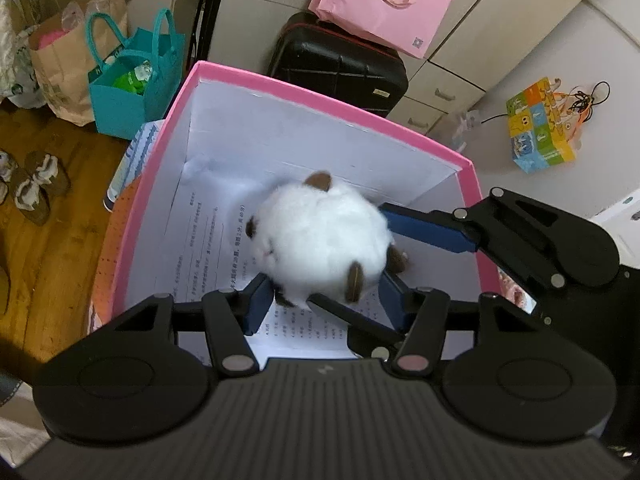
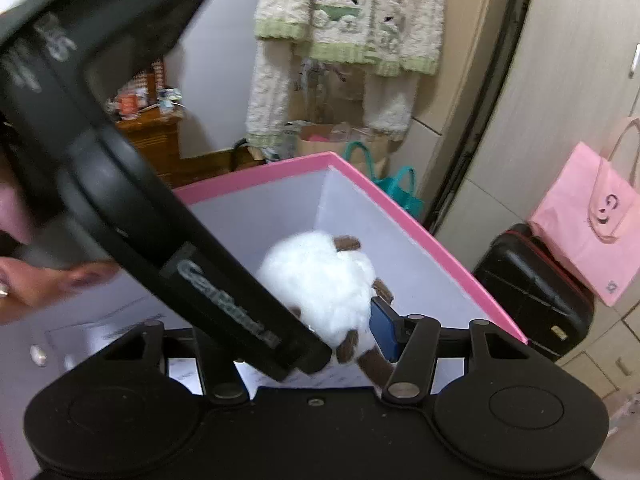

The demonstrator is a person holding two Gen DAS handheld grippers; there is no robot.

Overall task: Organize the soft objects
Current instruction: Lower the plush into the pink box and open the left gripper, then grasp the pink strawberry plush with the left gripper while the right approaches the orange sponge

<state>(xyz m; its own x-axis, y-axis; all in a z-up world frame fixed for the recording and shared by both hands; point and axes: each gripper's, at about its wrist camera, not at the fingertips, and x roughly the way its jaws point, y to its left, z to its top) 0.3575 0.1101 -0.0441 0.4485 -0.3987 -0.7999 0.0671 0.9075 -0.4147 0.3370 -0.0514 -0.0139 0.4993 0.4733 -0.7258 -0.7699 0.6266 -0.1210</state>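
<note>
you hold a round white plush toy (image 1: 320, 240) with brown ears and paws inside the pink box (image 1: 276, 84), low against the printed paper sheets (image 1: 208, 248) lining its white bottom. your left gripper (image 1: 324, 300) pinches the toy from below, its blue pads pressed into the fur on either side. your right gripper (image 1: 384, 240) reaches in from the right; one blue finger (image 1: 424, 228) lies against the toy's upper flank and the other presses its lower side near a brown paw, so both tools clamp the same toy. in the right wrist view the left tool's black body crosses the frame and hides one finger, while the visible blue pad (image 2: 384, 328) touches the fur. behind the box stand a black suitcase (image 1: 340, 64), a pink paper bag (image 1: 384, 4) and a teal tote (image 1: 132, 76).
</note>
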